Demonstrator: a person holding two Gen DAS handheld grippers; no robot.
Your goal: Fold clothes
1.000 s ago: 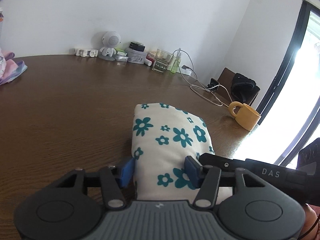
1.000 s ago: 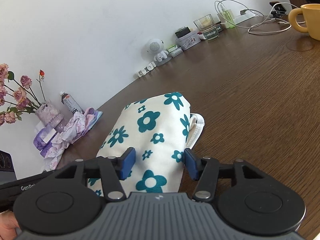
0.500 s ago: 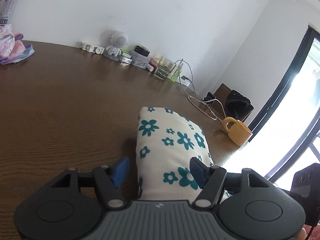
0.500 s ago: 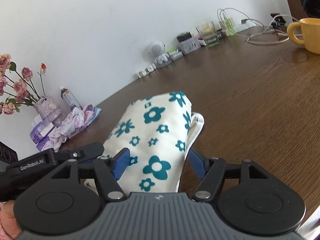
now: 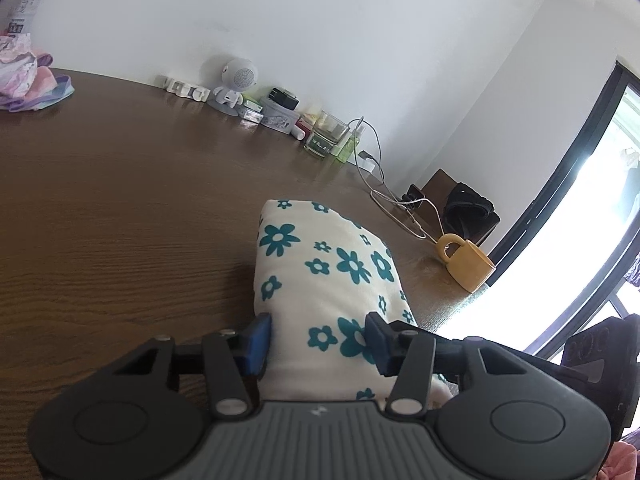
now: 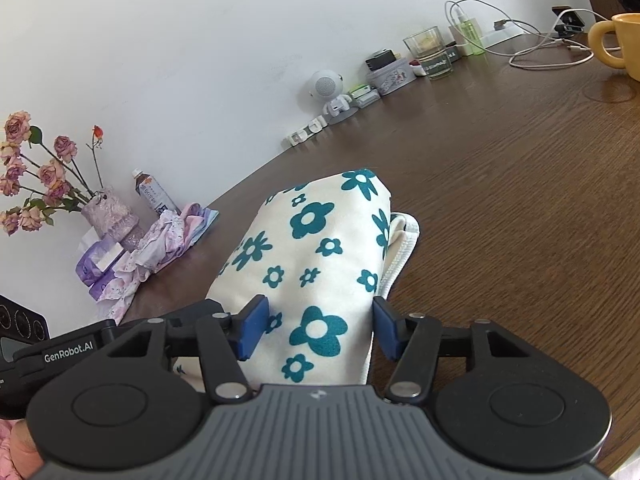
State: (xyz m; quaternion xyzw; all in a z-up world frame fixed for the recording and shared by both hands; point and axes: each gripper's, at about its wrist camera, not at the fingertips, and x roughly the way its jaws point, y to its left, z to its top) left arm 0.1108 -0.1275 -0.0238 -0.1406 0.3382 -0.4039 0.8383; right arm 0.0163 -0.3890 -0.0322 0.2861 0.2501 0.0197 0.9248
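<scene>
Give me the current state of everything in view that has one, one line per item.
Floral garment: folded into a compact bundle, lying on the table.
Left gripper: jaws closing, bundle between them.
Right gripper: jaws closing, bundle between them.
Yellow mug: upright near the table edge; contents not visible.
Glass tumbler: upright, by the wall.
Bottle: upright, capped.
Pastel clothes: crumpled, unfolded heap.

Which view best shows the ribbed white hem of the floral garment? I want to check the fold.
The right wrist view: the ribbed white hem pokes out along the floral garment's right side. In the left wrist view, the folded top hides it.
</scene>
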